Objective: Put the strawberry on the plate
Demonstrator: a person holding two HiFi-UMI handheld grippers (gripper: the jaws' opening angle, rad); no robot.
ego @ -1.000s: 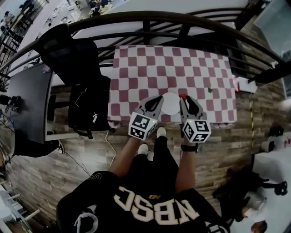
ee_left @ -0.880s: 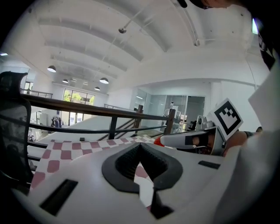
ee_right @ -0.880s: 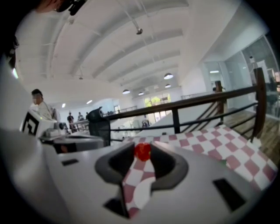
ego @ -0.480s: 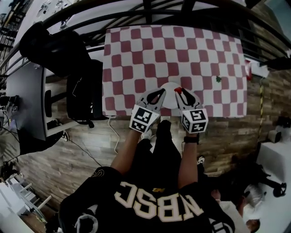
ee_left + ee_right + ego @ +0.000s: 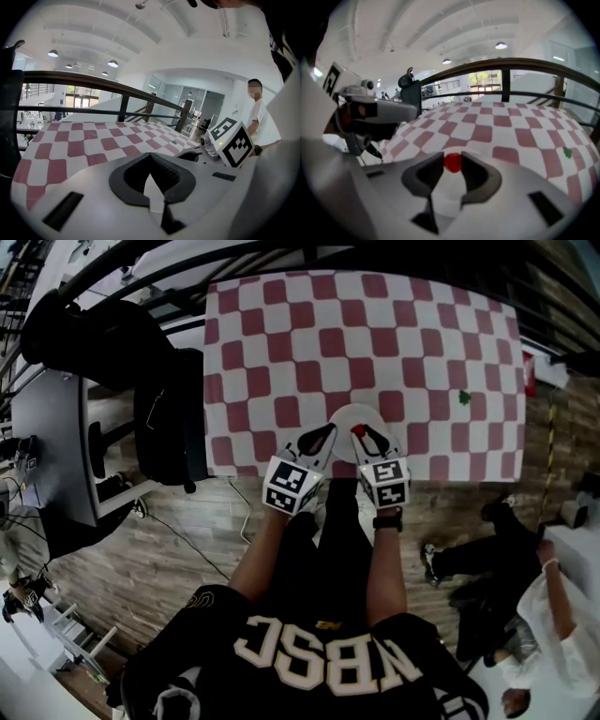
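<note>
Checkered table (image 5: 281, 334): strawberry (image 5: 452, 162) clamped between right gripper (image 5: 361, 433) fingers (image 5: 473, 171).

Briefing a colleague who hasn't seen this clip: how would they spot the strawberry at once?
Find the red-and-white checkered tablecloth, then the white plate at its near edge. At the plate's near side, the right gripper clamps the strawberry: a small round red lump, unlike the green item lying far right.

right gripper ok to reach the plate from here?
Probably yes. The right gripper, shut on the strawberry, sits at the near edge of the plate with nothing between them. The left gripper is beside it on the plate's left side, not crossing its path.
</note>
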